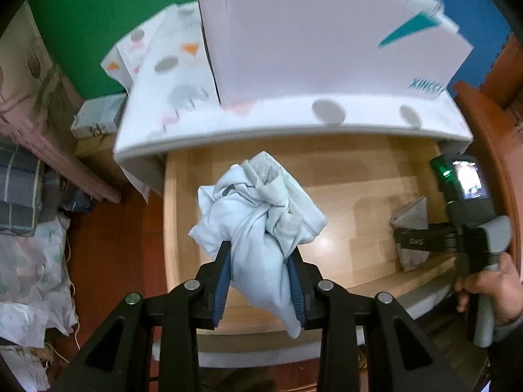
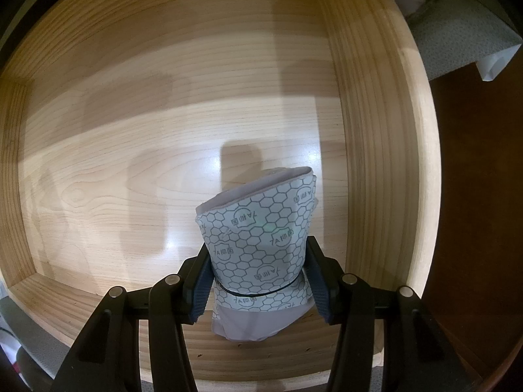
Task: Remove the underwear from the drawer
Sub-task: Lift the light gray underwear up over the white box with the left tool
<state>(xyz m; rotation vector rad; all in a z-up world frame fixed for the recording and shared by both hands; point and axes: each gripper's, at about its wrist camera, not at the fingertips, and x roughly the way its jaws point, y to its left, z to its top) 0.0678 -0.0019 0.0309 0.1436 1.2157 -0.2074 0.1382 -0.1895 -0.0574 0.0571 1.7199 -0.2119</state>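
Note:
In the left wrist view my left gripper (image 1: 260, 256) is shut on a crumpled pale blue piece of underwear (image 1: 258, 215), which hangs bunched above the open wooden drawer (image 1: 343, 176). At the right of that view a hand holds my right gripper (image 1: 412, 240) down inside the drawer, on a folded grey patterned bundle (image 1: 410, 219). In the right wrist view my right gripper (image 2: 258, 261) is shut on that rolled underwear (image 2: 261, 235), pale with a hexagon print and a thin dark band, just over the drawer floor (image 2: 130, 163).
A white box with a teal mark (image 1: 327, 32) sits on a patterned cloth (image 1: 170, 75) atop the cabinet above the drawer. Bedding and folded fabric (image 1: 23, 192) lie at the left. The drawer's wooden walls (image 2: 376, 130) surround the right gripper; dark floor (image 2: 474, 196) lies outside.

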